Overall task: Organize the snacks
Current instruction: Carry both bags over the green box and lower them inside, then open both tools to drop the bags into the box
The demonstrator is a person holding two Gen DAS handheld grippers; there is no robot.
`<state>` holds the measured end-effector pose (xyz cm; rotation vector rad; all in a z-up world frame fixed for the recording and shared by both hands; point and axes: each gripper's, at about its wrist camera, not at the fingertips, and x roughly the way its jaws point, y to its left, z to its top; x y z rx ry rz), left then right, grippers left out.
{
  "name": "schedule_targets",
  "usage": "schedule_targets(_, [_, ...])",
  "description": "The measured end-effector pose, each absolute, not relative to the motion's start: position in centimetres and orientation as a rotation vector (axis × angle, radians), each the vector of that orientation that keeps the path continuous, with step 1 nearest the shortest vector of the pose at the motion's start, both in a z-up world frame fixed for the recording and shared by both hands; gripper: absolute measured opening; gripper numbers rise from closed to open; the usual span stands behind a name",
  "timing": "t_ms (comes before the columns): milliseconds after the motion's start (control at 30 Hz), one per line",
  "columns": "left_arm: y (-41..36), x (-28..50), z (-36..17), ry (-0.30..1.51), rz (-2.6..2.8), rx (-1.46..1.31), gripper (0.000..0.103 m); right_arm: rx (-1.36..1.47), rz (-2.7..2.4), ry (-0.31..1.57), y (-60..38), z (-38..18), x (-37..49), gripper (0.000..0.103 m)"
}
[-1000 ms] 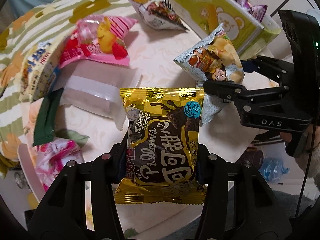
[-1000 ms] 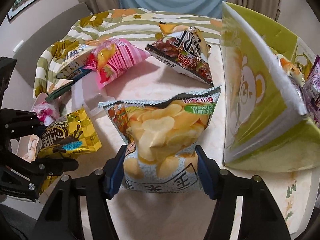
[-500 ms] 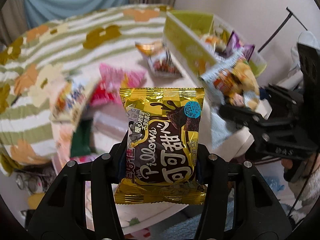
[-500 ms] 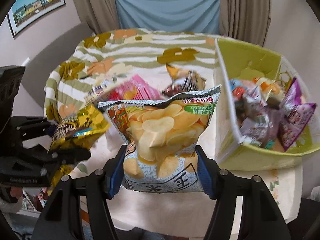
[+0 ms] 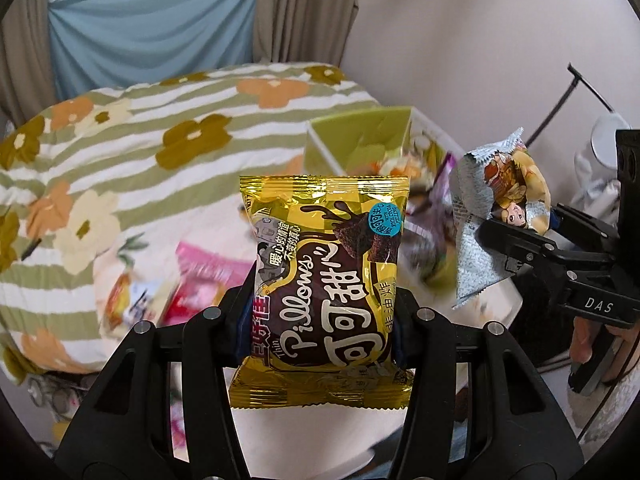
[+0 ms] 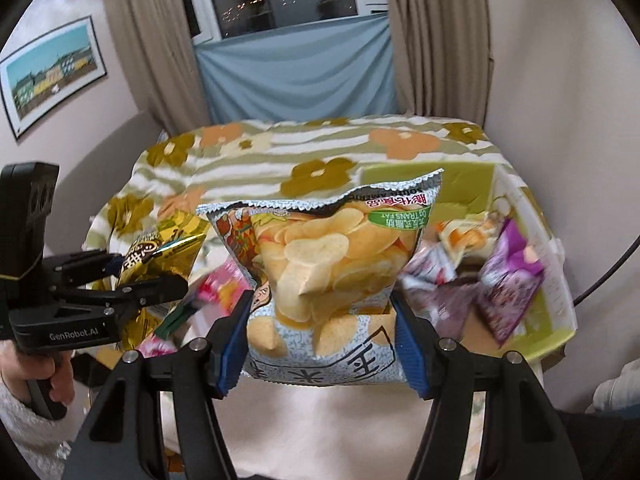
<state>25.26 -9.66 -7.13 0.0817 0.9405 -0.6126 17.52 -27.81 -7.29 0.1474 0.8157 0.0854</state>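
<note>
My left gripper [image 5: 322,320], seen from its own wrist view, is clamped on a gold chocolate-pillow packet [image 5: 325,280], held upright above the pale table [image 5: 304,432]; to its right my right gripper [image 5: 520,236] pinches a grey-blue chip bag [image 5: 486,216], with the green box [image 5: 360,140] of snacks behind them. From the right wrist view, my right gripper [image 6: 320,320] grips the chip bag [image 6: 324,276] by both sides between blue pads [image 6: 234,340], in front of the green box [image 6: 464,184]; at left, my left gripper [image 6: 132,276] carries the gold packet [image 6: 160,252] over the floral cloth [image 6: 280,156].
</note>
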Motion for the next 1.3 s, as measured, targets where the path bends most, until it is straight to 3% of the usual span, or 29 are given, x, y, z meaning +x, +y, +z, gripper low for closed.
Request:
schedule_targets(367, [-21.7, 31.5, -7.3, 0.937, -0.554, 0.006, 0.047, 0.138, 0.100, 0.801, -38.4, -5.9, 22.9, 0.060])
schedule_targets(867, [-31.4, 39.4, -14.5, 1.101, -0.449, -0.009, 0.049, 0.202, 0.174, 0.878, -46.4, -8.7, 29.6, 0.060])
schedule_targets(900, [-31.5, 39.7, -14.9, 1.114, -0.446, -0.008, 0.054, 0.206, 0.174, 0.884, -46.6, -8.9, 29.9, 0.060])
schedule_targets(967, [-31.5, 39.8, -15.4, 1.124, -0.438, -0.002, 0.079, 0.215, 0.168, 0.895, -46.7, -9.3, 30.1, 0.060])
schedule_targets(1000, [-31.3, 39.7, -15.4, 1.118, -0.439, -0.002, 0.097, 0.221, 0.166, 0.899, -46.7, -9.5, 30.2, 0.060])
schedule_targets(1033, [-31.1, 39.5, -15.3, 1.105, -0.437, -0.005, 0.102, 0.227, 0.162, 0.903, -46.7, -9.6, 30.3, 0.060])
schedule_targets(1300, [-28.9, 37.5, -14.9, 1.109, -0.440, 0.000, 0.102, 0.236, 0.157, 0.937, -46.3, -10.4, 31.2, 0.060])
